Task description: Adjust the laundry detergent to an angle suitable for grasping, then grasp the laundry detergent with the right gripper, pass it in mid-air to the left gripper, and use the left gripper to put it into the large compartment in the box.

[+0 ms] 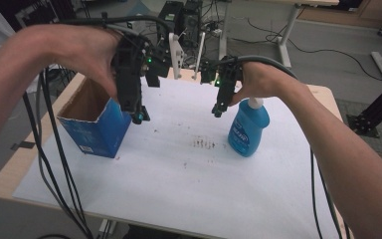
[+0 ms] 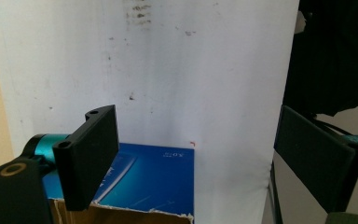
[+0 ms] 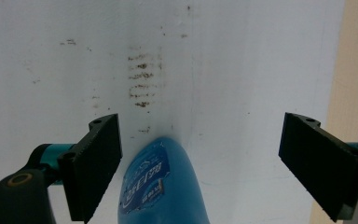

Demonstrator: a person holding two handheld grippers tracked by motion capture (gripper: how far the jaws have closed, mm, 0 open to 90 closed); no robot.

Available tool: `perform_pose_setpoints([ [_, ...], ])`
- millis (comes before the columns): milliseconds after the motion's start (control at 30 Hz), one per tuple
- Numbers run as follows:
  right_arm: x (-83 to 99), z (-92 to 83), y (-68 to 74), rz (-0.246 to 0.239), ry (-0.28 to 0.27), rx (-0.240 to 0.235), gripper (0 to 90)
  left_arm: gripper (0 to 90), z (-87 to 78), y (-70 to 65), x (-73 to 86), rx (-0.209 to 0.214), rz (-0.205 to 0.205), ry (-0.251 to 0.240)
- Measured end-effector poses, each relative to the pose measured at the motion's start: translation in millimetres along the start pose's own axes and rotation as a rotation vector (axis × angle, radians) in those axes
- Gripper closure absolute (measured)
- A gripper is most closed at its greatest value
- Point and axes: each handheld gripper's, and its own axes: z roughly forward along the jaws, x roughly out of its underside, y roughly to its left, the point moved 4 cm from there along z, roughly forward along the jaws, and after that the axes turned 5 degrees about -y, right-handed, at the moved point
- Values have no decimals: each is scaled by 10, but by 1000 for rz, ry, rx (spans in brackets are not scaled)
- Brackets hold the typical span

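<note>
Black jaws right up at the lens in your right gripper view: they stand wide apart, and the rounded blue plastic bottle point(image 3: 161, 186) rises between them at bottom centre, touching neither pad. From the high view, your right gripper point(image 1: 219, 110) hangs just left of that bottle's white cap, right of frame centre, jaws pointing down, nothing held. Over to your left gripper point(image 1: 140, 115), left of centre in the high view: jaws spread wide too, empty, hovering at the near right corner of the open blue cardboard box point(image 1: 97, 127). Your left gripper view puts that box at bottom left, its torn brown rim partly behind the left jaw, its blue side showing in the gap.

Moving outward, box and bottle stand well apart on the white sheet point(image 1: 179, 174) covering the pale wooden table point(image 1: 323, 97), with a patch of brown stains point(image 1: 204, 144) between them, nearer the bottle. Black cables point(image 1: 54, 164) trail down the left edge of the frame.
</note>
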Motion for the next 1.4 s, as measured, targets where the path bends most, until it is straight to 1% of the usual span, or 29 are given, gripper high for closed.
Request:
perform_pose_setpoints([
  [133, 25, -22, 4, 3, 13, 11, 126, 139, -6, -6, 14, -14, -6, 6],
  [167, 22, -36, 15, 3, 11, 14, 127, 139, -1, -10, 12, -15, -11, 4],
  [300, 12, -60, 27, -5, 2, 18, 126, 139, 19, -18, -20, -7, -1, 7],
  [400, 11, -80, 40, -8, 1, 19, 126, 139, 21, -12, -35, -11, -4, 8],
  [500, 25, -116, 48, 1, 2, 25, 126, 140, 33, -21, -41, -7, -4, 6],
  [567, 38, -151, 42, 20, 5, 34, 126, 140, 36, -21, -38, -4, -4, 7],
  [600, 48, -177, 33, 42, -4, 27, 126, 139, 36, -21, -36, -6, -6, 7],
  [667, 69, -216, 18, 72, -2, 28, 126, 140, 34, -16, -34, -7, -3, 5],
  [700, 84, -236, 13, 90, 3, 27, 126, 140, 39, -17, -33, -8, -3, -3],
  [733, 112, -260, 4, 134, 18, 34, 126, 140, 39, -17, -33, -8, -2, -2],
  [800, 147, -283, -5, 160, 34, 44, 126, 140, 43, -18, -37, -10, -5, -6],
  [900, 206, -326, -23, 229, 55, 63, 126, 139, 55, -21, -51, -12, 1, -9],
  [933, 241, -356, -39, 275, 61, 78, 126, 139, 58, -23, -53, -12, 3, -8],
  [967, 282, -393, -59, 332, 53, 95, 126, 140, 63, -26, -55, -11, 3, -9],
  [1000, 282, -393, -59, 332, 53, 95, 126, 139, 67, -28, -56, -11, 5, -10],
  [1033, 302, -408, -70, 357, 48, 100, 126, 139, 70, -27, -57, -10, 6, -8],
  [1067, 361, -439, -92, 420, 44, 98, 126, 140, 73, -33, -56, -11, 4, -8],
  [1100, 361, -439, -92, 420, 44, 98, 126, 140, 78, -38, -55, -12, 1, -12],
  [1133, 401, -449, -96, 455, 42, 101, 126, 140, 74, -39, -54, -11, 6, -10],
  [1200, 456, -459, -92, 503, 42, 95, 126, 140, 64, -46, -46, -12, 5, -9],
  [1233, 497, -469, -94, 522, 40, 94, 126, 140, 58, -49, -41, -13, 6, -10],
  [1267, 497, -469, -94, 522, 40, 94, 126, 140, 58, -49, -41, -13, 6, -10],
  [1300, 527, -482, -86, 542, 39, 95, 126, 140, 52, -55, -32, -12, 5, -9],
  [1333, 581, -502, -76, 570, 14, 93, 126, 140, 53, -55, -28, -15, 3, -10],
  [1400, 631, -514, -59, 593, -4, 88, 126, 139, 54, -55, -26, -17, 6, -9],
])
